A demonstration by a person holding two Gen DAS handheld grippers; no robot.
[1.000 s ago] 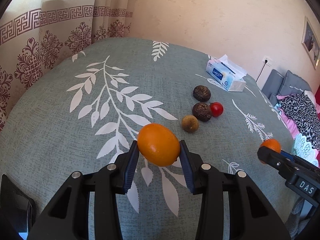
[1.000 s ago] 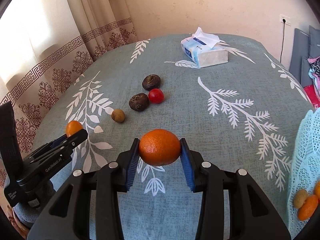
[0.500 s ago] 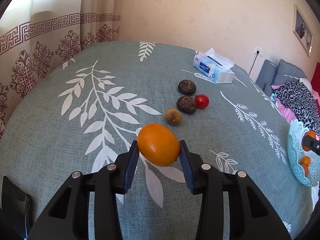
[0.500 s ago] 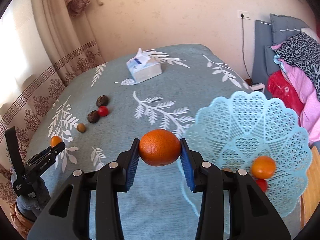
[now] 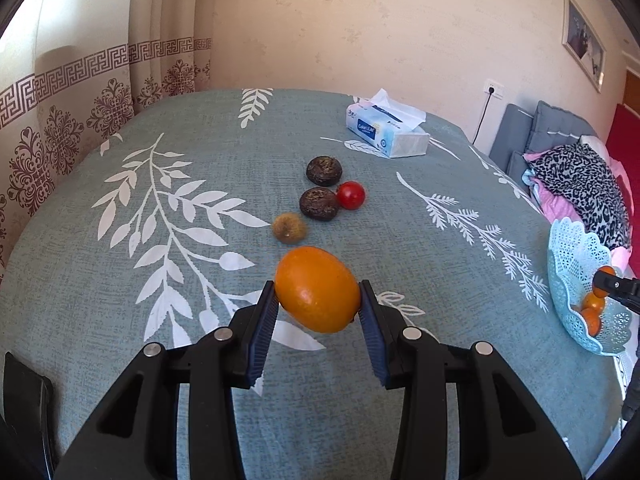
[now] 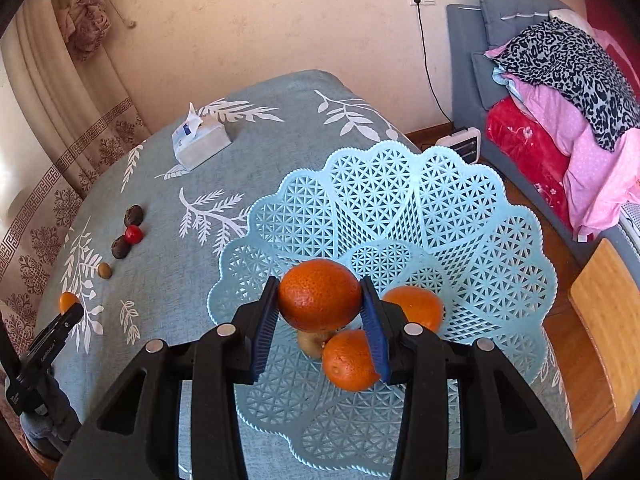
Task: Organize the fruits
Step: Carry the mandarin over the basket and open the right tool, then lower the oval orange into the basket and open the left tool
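Observation:
My left gripper is shut on a smooth oval orange, held above the grey-green leaf-print tablecloth. Just beyond it lie a brownish kiwi, two dark wrinkled fruits and a red tomato. My right gripper holds a rougher orange over the light blue lattice basket. Its jaws are opening, and the pads still touch the fruit. Below it in the basket lie two oranges and a small brown fruit.
A tissue box stands at the table's far side. The basket sits at the table's right edge, with wooden floor and a small heater beyond. Folded bedding is piled on a grey seat at right. Curtains hang on the left.
My right gripper has swung right with its orange, from over the tablecloth to above the basket's middle. My left gripper has drifted a little toward the loose fruits, still holding its orange.

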